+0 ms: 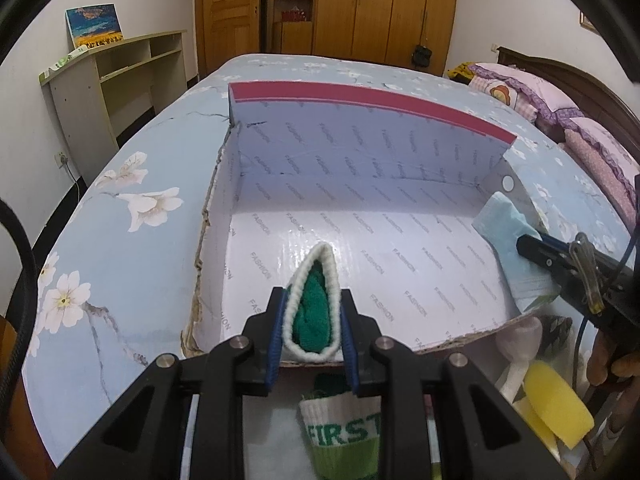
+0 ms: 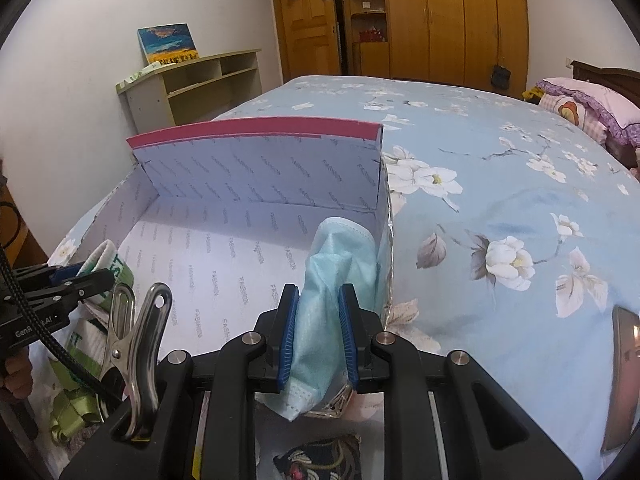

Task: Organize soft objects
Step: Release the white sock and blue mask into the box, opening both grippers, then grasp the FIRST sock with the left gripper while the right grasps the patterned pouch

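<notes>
Left wrist view: the left gripper (image 1: 312, 316) clamps a sock (image 1: 313, 304) over the box's (image 1: 360, 160) near edge; the right gripper (image 2: 319, 332) pinches a face mask (image 2: 332, 280) at the box's right wall.

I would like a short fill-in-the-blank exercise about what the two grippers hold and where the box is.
The left gripper is shut on a green and white ____.
The right gripper is shut on a light blue face ____.
The open box lies on the ____.
The words printed inside the box read ____.

Missing words: sock; mask; bed; FASHION
</notes>
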A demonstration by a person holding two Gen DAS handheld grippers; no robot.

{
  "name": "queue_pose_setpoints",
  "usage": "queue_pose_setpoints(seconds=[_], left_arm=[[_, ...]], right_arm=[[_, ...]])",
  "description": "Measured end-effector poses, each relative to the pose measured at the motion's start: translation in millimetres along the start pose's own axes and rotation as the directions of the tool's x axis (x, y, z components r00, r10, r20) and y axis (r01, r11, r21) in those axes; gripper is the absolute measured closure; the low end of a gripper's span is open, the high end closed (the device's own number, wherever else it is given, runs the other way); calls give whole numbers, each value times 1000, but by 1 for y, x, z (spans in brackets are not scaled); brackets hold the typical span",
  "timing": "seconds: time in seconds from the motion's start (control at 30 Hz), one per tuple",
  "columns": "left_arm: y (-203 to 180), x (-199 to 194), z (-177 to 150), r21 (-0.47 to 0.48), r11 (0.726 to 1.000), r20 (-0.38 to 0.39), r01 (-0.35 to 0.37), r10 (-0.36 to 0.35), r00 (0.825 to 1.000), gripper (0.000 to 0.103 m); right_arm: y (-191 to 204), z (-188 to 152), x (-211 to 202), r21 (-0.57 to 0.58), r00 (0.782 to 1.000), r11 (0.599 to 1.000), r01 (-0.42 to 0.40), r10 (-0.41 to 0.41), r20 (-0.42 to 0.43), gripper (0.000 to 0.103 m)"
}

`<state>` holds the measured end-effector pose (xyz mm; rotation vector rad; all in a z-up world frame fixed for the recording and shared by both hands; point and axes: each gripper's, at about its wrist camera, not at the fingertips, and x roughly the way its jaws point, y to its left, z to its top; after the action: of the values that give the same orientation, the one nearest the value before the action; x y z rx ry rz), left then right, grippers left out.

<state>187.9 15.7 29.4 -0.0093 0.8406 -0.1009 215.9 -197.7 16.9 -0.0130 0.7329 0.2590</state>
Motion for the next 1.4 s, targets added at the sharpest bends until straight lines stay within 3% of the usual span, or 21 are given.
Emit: queue_pose_setpoints(seconds=[0.2,0.33,0.5,1.03,1.4], left_arm=[[0,0,2,-3,1000,11,-25,25,1000,70],[-1,-4,1,-6,1000,22,-30,30,999,59],[-4,-13,-1,-1,999,42,-42,42,998,48],[1,-57,-19,-45,999,48,-8,10,999,47],[-10,-63,-41,-49,999,10,22,-22,1000,47]], right_arm=[[0,1,1,0,1000,1000,5,-5,16,81],[-1,0,-5,17,999,1000,-10,9,41,70],[1,3,-20,14,996,1000,-18,17,84,66],[-1,-12,-62,71,992,996,-63,55,111,62],[-5,-38,-88,78,995,996,-40,32,92,61]])
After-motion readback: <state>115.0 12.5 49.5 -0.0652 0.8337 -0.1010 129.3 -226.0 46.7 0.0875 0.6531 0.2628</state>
